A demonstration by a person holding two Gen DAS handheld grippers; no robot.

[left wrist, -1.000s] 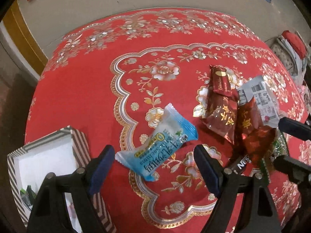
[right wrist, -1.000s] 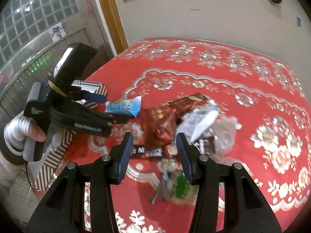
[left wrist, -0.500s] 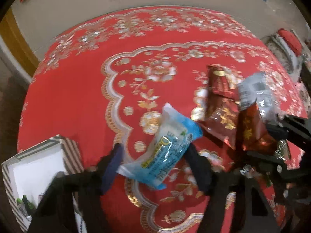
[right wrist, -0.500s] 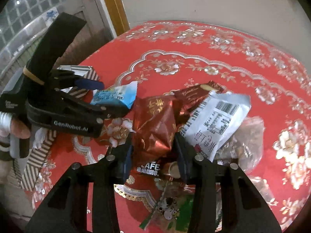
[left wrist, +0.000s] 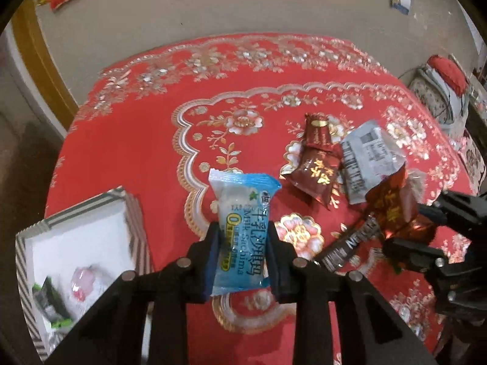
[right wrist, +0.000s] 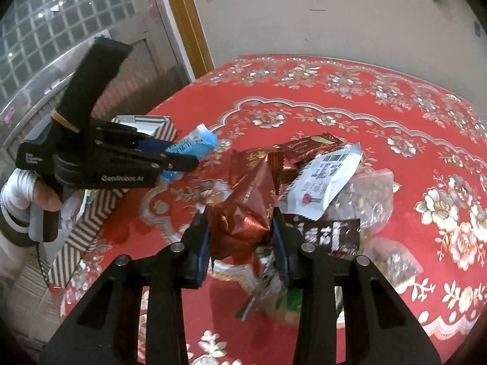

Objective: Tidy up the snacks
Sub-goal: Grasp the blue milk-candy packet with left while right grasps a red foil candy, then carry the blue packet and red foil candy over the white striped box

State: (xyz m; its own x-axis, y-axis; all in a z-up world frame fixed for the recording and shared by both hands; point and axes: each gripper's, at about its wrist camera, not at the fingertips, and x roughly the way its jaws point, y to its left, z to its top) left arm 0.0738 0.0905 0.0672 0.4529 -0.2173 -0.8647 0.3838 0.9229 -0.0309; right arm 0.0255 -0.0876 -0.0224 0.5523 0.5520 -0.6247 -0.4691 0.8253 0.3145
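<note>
My left gripper (left wrist: pixel 242 255) now clamps the blue Sachima packet (left wrist: pixel 243 231), lengthwise away from me; right gripper (right wrist: pixel 240 243) clamps the red foil packet (right wrist: pixel 246 213).

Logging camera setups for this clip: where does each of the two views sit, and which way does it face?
Left wrist: on the left claw, looking along its fingers across the red tablecloth; it grips the blue packet, striped box at left.
Right wrist: on the right claw, facing the snack pile; it grips a red foil packet. The gloved hand shows.
Shared: blue packet, white barcode packet, each other's claw.
</note>
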